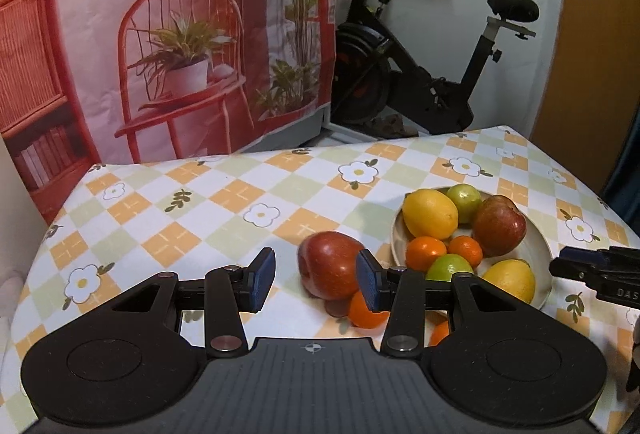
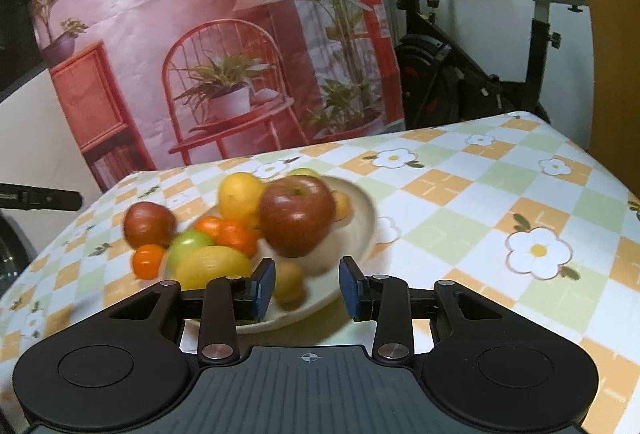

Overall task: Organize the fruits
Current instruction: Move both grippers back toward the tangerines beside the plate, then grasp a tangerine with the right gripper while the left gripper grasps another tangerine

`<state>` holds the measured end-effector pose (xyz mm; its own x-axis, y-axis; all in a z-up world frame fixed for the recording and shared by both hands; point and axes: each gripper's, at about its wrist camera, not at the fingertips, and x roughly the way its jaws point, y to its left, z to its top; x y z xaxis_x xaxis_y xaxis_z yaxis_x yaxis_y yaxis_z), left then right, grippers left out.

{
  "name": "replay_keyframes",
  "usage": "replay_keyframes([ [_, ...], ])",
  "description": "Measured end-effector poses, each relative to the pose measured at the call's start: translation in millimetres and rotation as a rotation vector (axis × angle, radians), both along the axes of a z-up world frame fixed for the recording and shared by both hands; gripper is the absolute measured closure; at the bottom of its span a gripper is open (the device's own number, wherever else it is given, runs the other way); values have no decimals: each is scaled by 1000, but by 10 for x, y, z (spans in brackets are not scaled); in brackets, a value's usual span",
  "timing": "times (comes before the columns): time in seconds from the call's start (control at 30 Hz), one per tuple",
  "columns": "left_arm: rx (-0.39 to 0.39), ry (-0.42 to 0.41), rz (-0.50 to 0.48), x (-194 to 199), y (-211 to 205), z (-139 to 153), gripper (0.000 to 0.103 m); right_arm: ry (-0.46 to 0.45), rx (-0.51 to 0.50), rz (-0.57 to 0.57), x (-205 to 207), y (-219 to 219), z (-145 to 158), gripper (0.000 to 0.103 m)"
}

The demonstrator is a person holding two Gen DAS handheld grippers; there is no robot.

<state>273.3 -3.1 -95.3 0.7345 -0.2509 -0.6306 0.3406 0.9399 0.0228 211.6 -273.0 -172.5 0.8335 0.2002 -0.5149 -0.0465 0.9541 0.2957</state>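
A cream plate (image 1: 536, 246) on the checked tablecloth holds a red apple (image 1: 500, 226), two lemons (image 1: 430, 214), limes and small oranges (image 1: 426, 252). A second red apple (image 1: 330, 266) lies on the cloth left of the plate, with an orange (image 1: 366, 310) beside it. My left gripper (image 1: 316, 280) hovers open just in front of that apple, its pads apart from it. My right gripper (image 2: 308, 288) is open over the plate's near rim (image 2: 304, 314). A small yellowish fruit (image 2: 288, 282) lies just beyond its left pad, untouched. The plate's apple (image 2: 298, 220) is blurred.
A printed pink backdrop (image 1: 180, 34) hangs behind the table's far edge. An exercise bike (image 1: 420, 74) stands behind it to the right. Another orange (image 1: 440, 332) peeks from behind my left gripper's right finger. Bare cloth (image 2: 500, 214) spreads to the right of the plate.
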Motion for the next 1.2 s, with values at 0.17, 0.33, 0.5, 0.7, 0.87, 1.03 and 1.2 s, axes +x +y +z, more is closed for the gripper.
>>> replay_keyframes([
  [0.17,6,-7,-26,-30,113,-58,56,29,15,34,-69,268,82,69],
  [0.33,12,-9,-31,-83,225,-132,56,77,-25,106,-94,605,105,69],
  [0.5,-21,-6,-20,-136,363,-198,56,116,-61,171,-54,888,128,69],
  [0.7,-59,2,2,-157,445,-250,56,175,-55,232,78,1134,132,69],
  [0.87,-77,5,10,-168,471,-280,56,236,-13,209,229,1206,65,69],
  [1.03,-91,13,20,-164,495,-319,56,276,14,148,359,1239,23,69],
  [1.2,-95,20,22,-159,498,-340,56,307,40,93,455,1277,-39,69],
])
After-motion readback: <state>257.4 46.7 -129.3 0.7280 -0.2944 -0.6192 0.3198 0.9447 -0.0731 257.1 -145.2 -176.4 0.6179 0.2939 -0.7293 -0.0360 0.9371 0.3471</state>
